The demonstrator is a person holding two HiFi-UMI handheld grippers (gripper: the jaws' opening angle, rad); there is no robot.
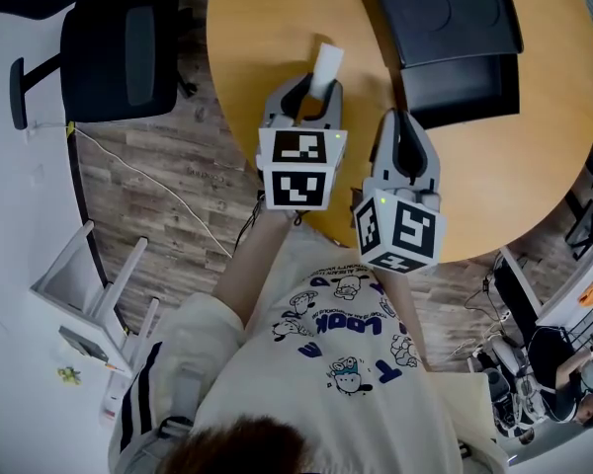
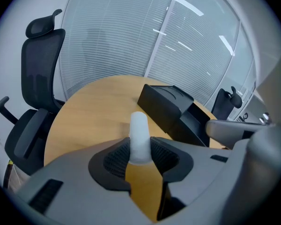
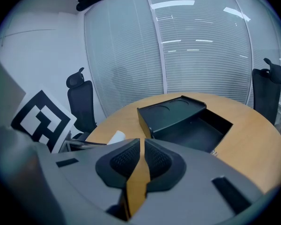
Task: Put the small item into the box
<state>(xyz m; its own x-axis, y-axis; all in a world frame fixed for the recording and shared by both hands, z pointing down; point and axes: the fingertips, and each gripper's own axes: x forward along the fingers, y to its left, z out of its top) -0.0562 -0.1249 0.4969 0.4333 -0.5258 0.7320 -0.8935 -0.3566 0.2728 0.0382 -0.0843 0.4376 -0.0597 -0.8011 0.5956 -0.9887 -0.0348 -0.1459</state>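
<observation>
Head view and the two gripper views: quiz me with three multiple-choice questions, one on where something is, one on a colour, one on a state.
1. Where does the black box sit?
A) on the round table
B) on the floor
C) on a chair seat

2. What colour is the small item in the left tongs?
A) red
B) white
C) black

3. How do the right tongs stand?
A) wide open
B) shut on the small item
C) shut with nothing between them

Answers:
1. A, since the box rests on the wooden tabletop in every view.
2. B, since the left gripper view shows a white piece gripped upright.
3. C, since the right gripper view shows them together and empty.
</observation>
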